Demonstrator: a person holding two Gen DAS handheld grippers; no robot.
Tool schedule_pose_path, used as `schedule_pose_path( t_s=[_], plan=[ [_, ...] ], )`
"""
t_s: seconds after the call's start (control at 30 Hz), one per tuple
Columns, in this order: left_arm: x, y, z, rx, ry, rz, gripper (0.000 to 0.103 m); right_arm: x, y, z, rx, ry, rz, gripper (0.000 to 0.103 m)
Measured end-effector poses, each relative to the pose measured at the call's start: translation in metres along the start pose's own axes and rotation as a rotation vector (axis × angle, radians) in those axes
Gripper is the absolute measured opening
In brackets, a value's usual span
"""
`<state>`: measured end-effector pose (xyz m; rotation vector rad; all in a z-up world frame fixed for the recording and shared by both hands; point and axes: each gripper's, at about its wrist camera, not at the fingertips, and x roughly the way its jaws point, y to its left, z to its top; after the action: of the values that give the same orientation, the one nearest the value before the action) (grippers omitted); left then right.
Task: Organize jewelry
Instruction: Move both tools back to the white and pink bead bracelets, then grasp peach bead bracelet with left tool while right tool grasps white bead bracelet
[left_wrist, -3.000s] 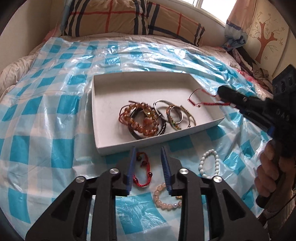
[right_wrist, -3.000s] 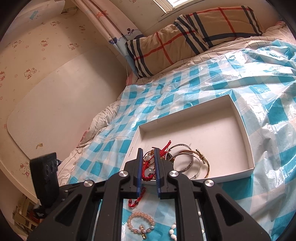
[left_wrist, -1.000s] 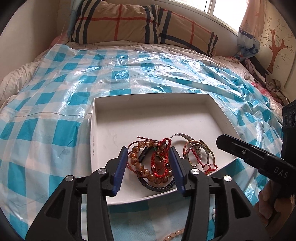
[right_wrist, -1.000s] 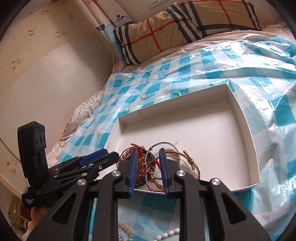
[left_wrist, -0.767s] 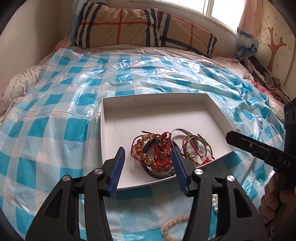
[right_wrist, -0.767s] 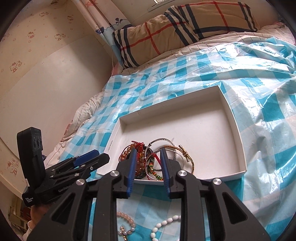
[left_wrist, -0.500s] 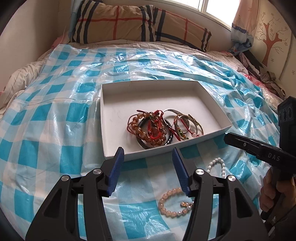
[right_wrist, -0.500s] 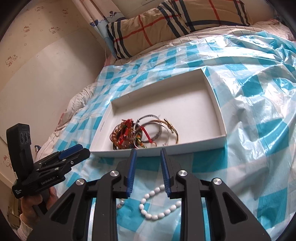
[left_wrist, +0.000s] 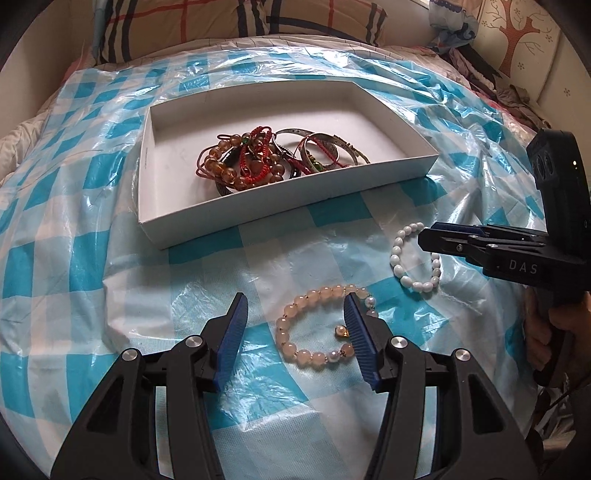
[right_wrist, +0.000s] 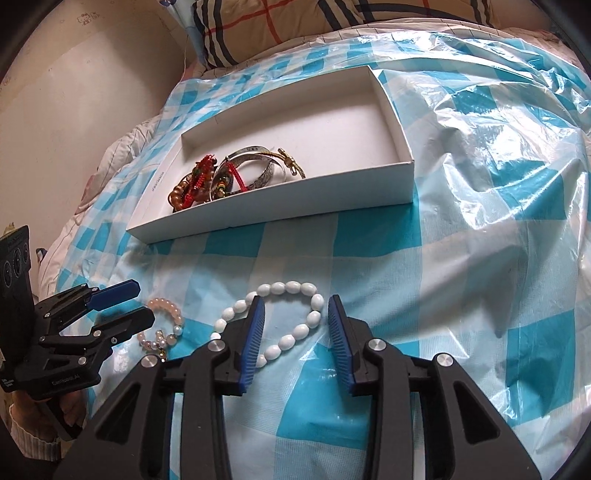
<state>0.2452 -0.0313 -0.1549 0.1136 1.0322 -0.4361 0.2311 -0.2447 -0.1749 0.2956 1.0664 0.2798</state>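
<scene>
- Box (left_wrist: 280, 212): it sits on the bed's checked plastic sheet (left_wrist: 74, 258), towards the far side. Treat its contents as sorted. A tangle of bracelets (left_wrist: 273, 158) lies near its front wall: amber beads, red cords and metal bangles.
- Left hand-held gripper (left_wrist: 295, 328): your jaws stand apart with nothing pressed between the pads. They hover over the pink bracelet (left_wrist: 317, 325), which lies flat on the sheet in front of the box; the right pad overlaps the loop's right side in the left wrist view. Contact cannot be confirmed.
- White bracelet (right_wrist: 280, 317): it lies on the sheet to the right of the pink one, also outside the box.
- Right hand-held gripper (right_wrist: 293, 339): your jaws are opening. One side of the white loop lies in the gap between them, not yet pinched.
- Progress: judge the task well advanced. Two bracelets are left to grasp, lift and place in the box.
</scene>
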Motion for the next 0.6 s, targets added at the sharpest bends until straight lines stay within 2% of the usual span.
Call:
schedule_pose_path(
  t_s=[0.13, 0.17, 0.2, 0.23, 0.27, 0.3, 0.33, 0.37, 0.6],
  plan=[
    [0.007, 0.000, -0.003, -0.001, 0.011, 0.000, 0.051, 0.006, 0.008, 0.001, -0.061, 0.004, -0.043, 0.034],
    [0.007, -0.001, -0.003, 0.005, 0.011, -0.001, 0.051, 0.007, 0.010, 0.001, -0.079, 0.007, -0.056, 0.020],
    [0.008, -0.003, -0.003, 0.011, 0.012, -0.001, 0.051, 0.008, 0.013, 0.000, -0.099, 0.015, -0.069, 0.011],
    [0.008, -0.004, -0.004, 0.018, 0.013, -0.002, 0.043, 0.009, 0.014, -0.001, -0.106, 0.022, -0.066, 0.008],
    [0.008, -0.006, -0.003, 0.027, 0.017, 0.000, 0.030, 0.008, 0.015, -0.003, -0.109, 0.020, -0.064, 0.008],
    [0.009, -0.007, -0.003, 0.034, 0.022, 0.006, 0.025, 0.006, 0.016, -0.004, -0.111, 0.018, -0.063, 0.008],
    [0.009, -0.008, -0.003, 0.038, 0.028, 0.004, 0.014, 0.004, 0.016, -0.005, -0.103, 0.015, -0.051, 0.008],
    [0.008, -0.009, -0.004, 0.039, 0.032, -0.004, 0.008, 0.001, 0.016, -0.006, -0.087, 0.010, -0.030, 0.008],
    [-0.018, -0.002, 0.000, -0.032, -0.023, -0.072, 0.007, -0.034, 0.019, -0.006, 0.009, -0.066, 0.129, 0.008]
  ],
)
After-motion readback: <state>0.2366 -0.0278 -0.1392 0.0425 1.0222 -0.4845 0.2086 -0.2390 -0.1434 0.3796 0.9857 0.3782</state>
